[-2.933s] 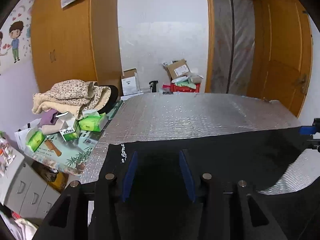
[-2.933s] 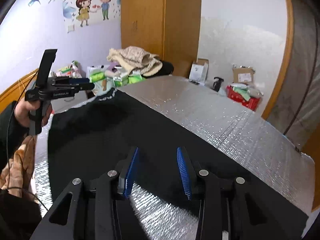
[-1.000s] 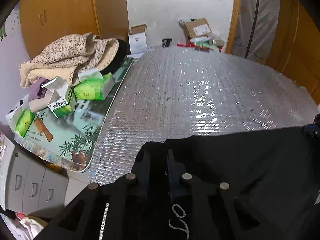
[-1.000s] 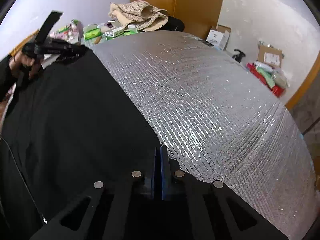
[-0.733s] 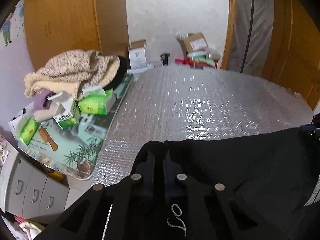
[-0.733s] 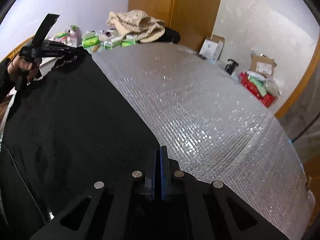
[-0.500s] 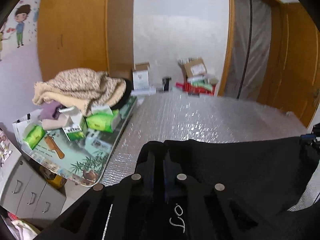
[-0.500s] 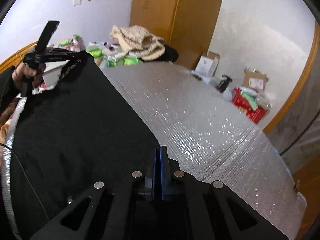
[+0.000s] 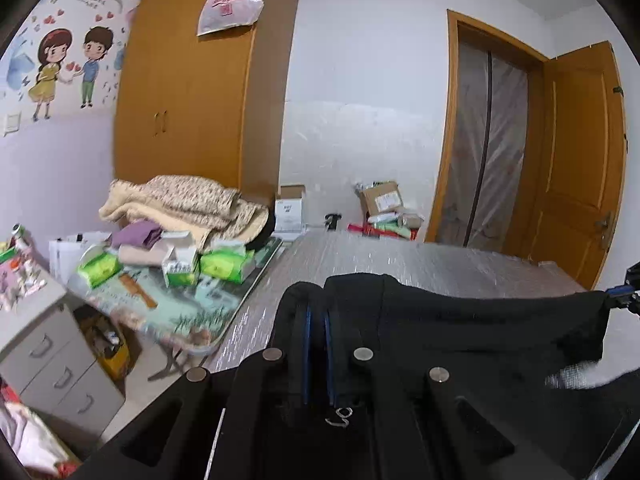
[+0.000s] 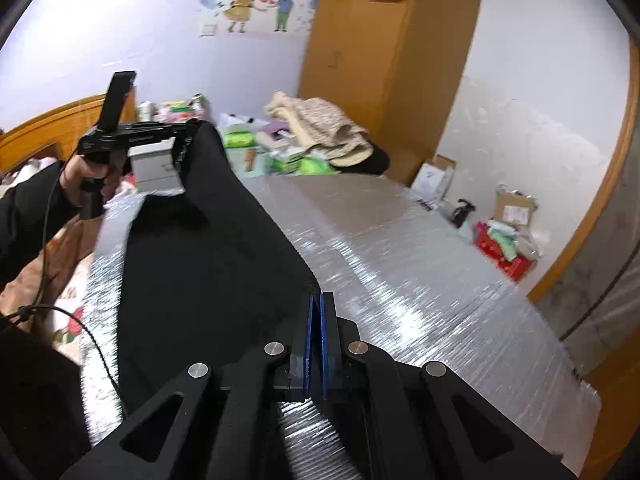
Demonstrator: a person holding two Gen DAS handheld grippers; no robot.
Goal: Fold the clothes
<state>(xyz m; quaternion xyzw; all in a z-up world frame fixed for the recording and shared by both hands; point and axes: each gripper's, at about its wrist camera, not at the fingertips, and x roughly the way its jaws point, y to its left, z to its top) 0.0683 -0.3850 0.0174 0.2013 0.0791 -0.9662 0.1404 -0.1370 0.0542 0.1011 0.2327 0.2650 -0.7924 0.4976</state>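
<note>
I have the black garment (image 10: pixel 208 264) lifted off the silver-covered counter (image 10: pixel 420 280), stretched between my left gripper (image 9: pixel 316 344) and right gripper (image 10: pixel 316 340), both jaws clenched on its top edge. It looks like mid-fold: next I'd carry that edge evenly forward and lay it flat. A cluttered bedroom, wardrobe (image 9: pixel 192 92) behind.

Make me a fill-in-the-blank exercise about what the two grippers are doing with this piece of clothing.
1. Both grippers are shut on a garment whose colour is ____.
2. The surface under the garment is covered in shiny ____ material.
3. In the right wrist view, the left gripper is held by a person's ____.
4. The right gripper pinches the garment at its ____.

Missing words: black; silver; hand; edge
</note>
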